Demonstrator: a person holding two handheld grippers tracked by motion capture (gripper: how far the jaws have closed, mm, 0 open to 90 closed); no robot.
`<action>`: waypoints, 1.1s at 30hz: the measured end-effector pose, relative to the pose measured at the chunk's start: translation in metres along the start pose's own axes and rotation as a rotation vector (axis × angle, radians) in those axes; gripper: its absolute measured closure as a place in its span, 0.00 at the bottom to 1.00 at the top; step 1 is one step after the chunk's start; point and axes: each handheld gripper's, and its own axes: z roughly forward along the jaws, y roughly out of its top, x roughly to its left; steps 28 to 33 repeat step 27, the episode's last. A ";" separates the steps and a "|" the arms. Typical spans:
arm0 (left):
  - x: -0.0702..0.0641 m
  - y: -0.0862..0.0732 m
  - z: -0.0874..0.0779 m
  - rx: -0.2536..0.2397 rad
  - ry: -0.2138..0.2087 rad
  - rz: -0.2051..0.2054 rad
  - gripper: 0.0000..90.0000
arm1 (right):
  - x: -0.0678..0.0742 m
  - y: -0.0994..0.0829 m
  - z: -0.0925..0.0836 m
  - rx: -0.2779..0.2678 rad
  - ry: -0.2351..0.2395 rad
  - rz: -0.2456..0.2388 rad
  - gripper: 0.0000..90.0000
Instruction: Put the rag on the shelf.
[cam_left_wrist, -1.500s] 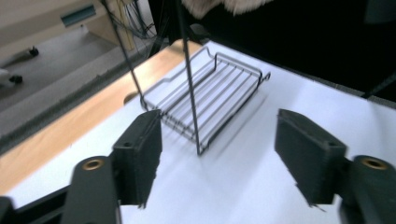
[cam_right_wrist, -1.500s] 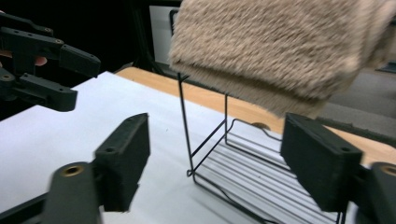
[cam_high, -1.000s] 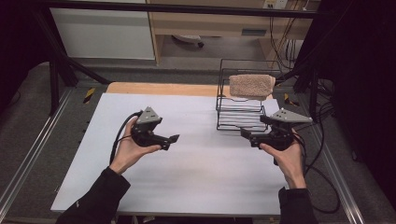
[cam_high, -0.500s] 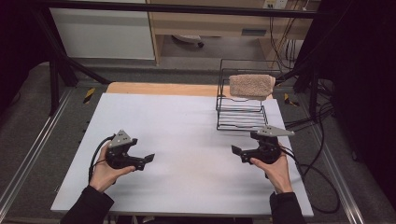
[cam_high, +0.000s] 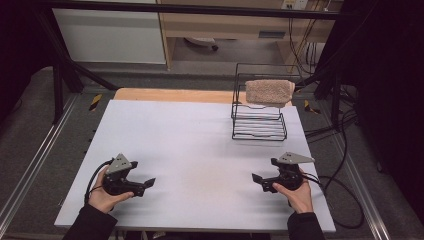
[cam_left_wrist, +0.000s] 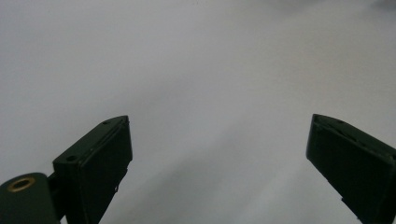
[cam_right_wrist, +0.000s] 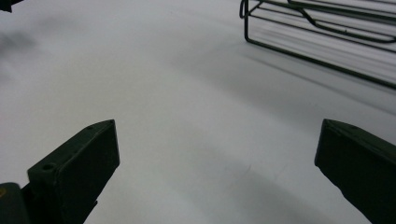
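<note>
- Two hands come in from the near edge of the table, each in a dark sleeve, and each hand holds a black gripper.
- The left gripper (cam_high: 148, 182) sits low over the near left part of the table, with a grey three-cornered plate on top and a black cable looping behind it. Its jaws are spread wide apart with nothing between them; in the left gripper view they look flat, dark and blocky.
- The right gripper (cam_high: 256, 178) sits low over the near right part of the table, also with a grey plate on top. Its jaws are spread wide too and grasp nothing.
- The two grippers point toward each other and are well apart, with bare table between them.
- The table (cam_high: 200, 140) has a smooth, flat, white top that looks a little shiny. A strip of light wood shows along its far edge.
- Farther back on the right stands a black wire rack (cam_high: 259, 127), made of thin bent bars with an open shelf low down. In the right gripper view its bars (cam_right_wrist: 327, 42) lie ahead and to the right of the jaws.
- A towel (cam_high: 269, 92) hangs folded over the top of the rack. It is tan, soft and fuzzy, and it is far from both grippers.
- Around the table run grey metal rails and a grey floor, with black cables on the right side.
- At the very back is a white cabinet (cam_high: 110, 32) and a light wooden desk.
</note>
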 end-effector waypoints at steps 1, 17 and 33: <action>0.001 -0.002 -0.001 -0.004 0.002 -0.002 0.08 | -0.002 -0.003 0.000 0.003 0.001 -0.005 0.01; 0.011 -0.019 -0.007 0.008 0.009 -0.004 0.08 | -0.006 -0.030 -0.006 0.064 0.022 -0.034 0.01; 0.012 -0.021 -0.006 0.016 0.011 -0.002 0.08 | -0.007 -0.030 -0.008 0.052 0.031 0.001 0.01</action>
